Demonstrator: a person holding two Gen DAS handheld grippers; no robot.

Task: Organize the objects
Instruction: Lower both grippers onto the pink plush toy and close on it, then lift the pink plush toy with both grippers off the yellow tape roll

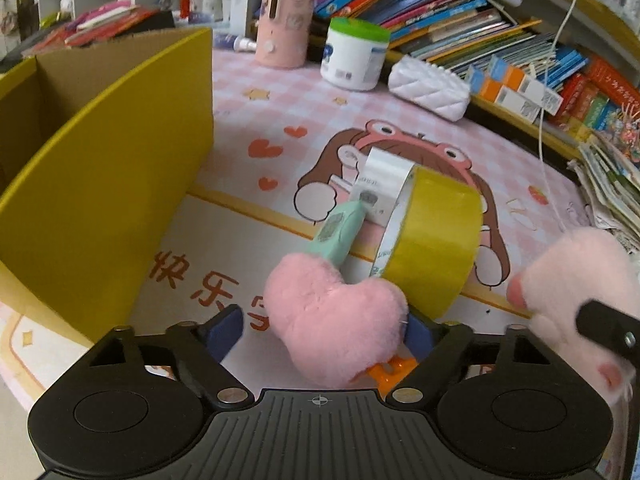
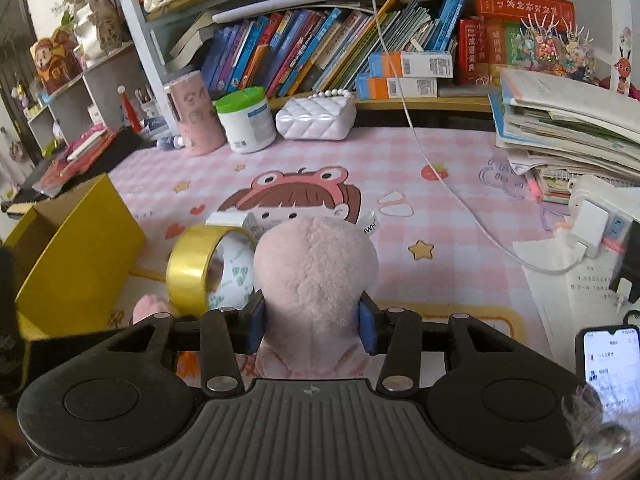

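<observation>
My right gripper [image 2: 314,318] is shut on a pink plush toy [image 2: 316,272], its blue pads pressing both sides; the toy also shows at the right of the left wrist view [image 1: 576,280]. My left gripper [image 1: 326,332] is open around a pink plush heart [image 1: 334,320] with a mint-green handle [image 1: 340,232], which lies between the fingers on the mat. A roll of yellow tape [image 1: 434,244] stands on edge just beyond the heart and shows in the right wrist view [image 2: 200,268]. A small white box [image 1: 378,184] lies behind the tape. A yellow cardboard box [image 1: 100,168] stands open at the left.
A pink cartoon desk mat [image 2: 440,200] covers the desk. At the back stand a pink holder [image 2: 196,116], a white jar with a green lid [image 2: 246,120], a white quilted purse [image 2: 316,118] and shelves of books. A paper stack [image 2: 568,128], charger cable and phone [image 2: 610,364] lie right.
</observation>
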